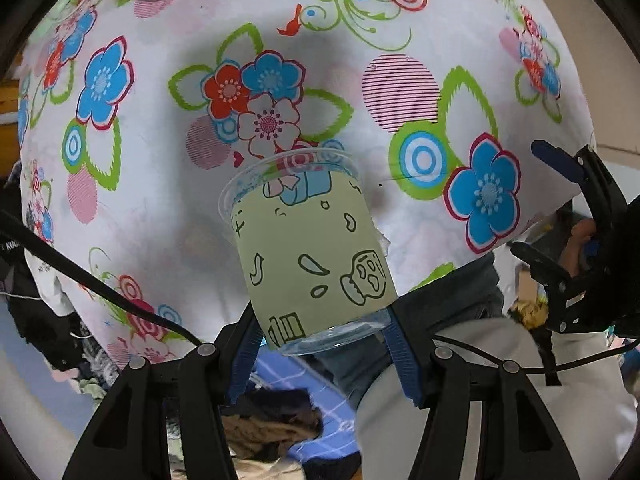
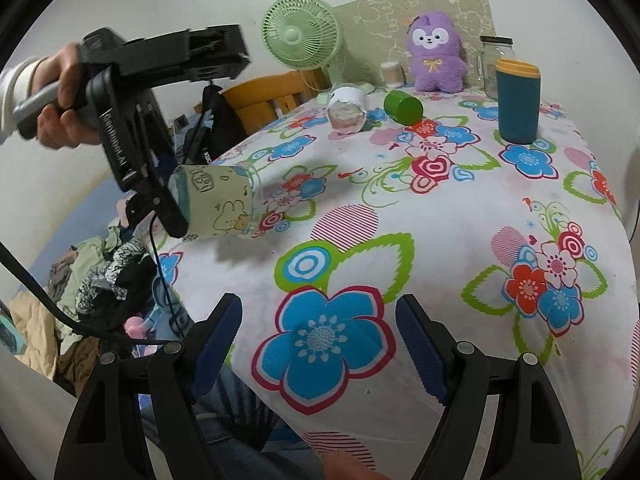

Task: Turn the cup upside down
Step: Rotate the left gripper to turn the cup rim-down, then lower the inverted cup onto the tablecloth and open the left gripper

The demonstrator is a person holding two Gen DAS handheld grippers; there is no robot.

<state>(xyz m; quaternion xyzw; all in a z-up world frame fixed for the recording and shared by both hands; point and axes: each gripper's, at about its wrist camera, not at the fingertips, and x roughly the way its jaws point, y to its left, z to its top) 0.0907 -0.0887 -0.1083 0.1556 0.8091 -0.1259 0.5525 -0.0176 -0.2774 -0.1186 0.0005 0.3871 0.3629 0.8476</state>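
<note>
A clear plastic cup (image 1: 310, 248) with a pale green cartoon sleeve is held in my left gripper (image 1: 320, 344), whose blue pads are shut on its base end. The cup's open rim points away from the gripper, tilted down toward the flowered tablecloth (image 1: 168, 208). In the right wrist view the same cup (image 2: 218, 204) lies nearly on its side in the air above the table's left edge, with the left gripper (image 2: 168, 208) clamped on its bottom. My right gripper (image 2: 318, 344) is open and empty above the near table edge; it also shows in the left wrist view (image 1: 560, 208).
At the back of the table stand a green fan (image 2: 302, 34), a purple plush toy (image 2: 436, 54), a glass jar (image 2: 494, 60) and a teal tumbler (image 2: 518, 100). A green cup (image 2: 404, 106) and a white cup (image 2: 348, 110) lie on their sides. Clothes (image 2: 100, 276) pile at the left.
</note>
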